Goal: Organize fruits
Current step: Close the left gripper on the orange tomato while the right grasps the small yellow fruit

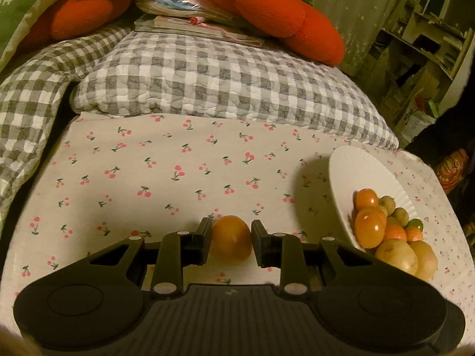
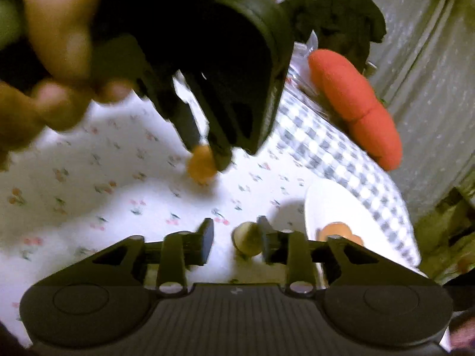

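1. My left gripper has its jaws around an orange tomato resting on the cherry-print cloth; whether the pads actually touch it, I cannot tell.
2. My right gripper is spread wide, a small pale fruit against its right finger only.
3. Further right, the white plate holds the piled fruit.
4. Behind lie the checked pillow and red cushions.
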The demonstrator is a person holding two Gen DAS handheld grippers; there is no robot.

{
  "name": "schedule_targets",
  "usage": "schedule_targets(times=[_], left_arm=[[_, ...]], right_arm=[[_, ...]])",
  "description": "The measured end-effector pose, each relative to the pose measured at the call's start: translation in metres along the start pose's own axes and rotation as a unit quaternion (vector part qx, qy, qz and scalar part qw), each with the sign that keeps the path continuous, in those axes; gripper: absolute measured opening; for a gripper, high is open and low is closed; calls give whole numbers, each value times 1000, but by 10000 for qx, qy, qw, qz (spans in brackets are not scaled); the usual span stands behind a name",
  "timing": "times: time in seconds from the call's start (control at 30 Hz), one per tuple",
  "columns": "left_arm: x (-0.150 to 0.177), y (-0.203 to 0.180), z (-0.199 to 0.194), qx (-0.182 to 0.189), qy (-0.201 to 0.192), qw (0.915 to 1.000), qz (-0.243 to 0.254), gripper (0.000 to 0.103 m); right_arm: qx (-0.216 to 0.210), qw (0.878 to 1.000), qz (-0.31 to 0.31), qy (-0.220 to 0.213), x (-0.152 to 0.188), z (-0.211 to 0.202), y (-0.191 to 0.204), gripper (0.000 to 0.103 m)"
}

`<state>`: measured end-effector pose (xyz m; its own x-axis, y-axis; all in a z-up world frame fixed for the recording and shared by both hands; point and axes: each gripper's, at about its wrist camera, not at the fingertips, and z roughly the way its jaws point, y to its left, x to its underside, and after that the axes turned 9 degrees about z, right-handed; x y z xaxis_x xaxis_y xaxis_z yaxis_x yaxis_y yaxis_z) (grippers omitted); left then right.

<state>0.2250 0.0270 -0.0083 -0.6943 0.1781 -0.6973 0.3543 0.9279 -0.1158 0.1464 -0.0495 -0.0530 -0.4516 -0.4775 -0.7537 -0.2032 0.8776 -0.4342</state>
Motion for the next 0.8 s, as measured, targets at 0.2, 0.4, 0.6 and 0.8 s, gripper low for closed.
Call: schedule_targets(times=[0.2,0.4,0.6,0.8], left_arm=[[4,13,-1,47,85,9999,-39,18],[7,24,-3,121,92,9998,-150,18],[10,35,-8,76,72,9997,-238,18],[9,27,-21,-5,-14,9999,-103,18]], right_arm=[[307,9953,-691,608,-16,16,6,26],[445,9928,-894,660,-13,16,11,19],[-71,9977,-371,555,-14,-3,-4,19],[-586,9964,296,530,-32,-25,-21,19]])
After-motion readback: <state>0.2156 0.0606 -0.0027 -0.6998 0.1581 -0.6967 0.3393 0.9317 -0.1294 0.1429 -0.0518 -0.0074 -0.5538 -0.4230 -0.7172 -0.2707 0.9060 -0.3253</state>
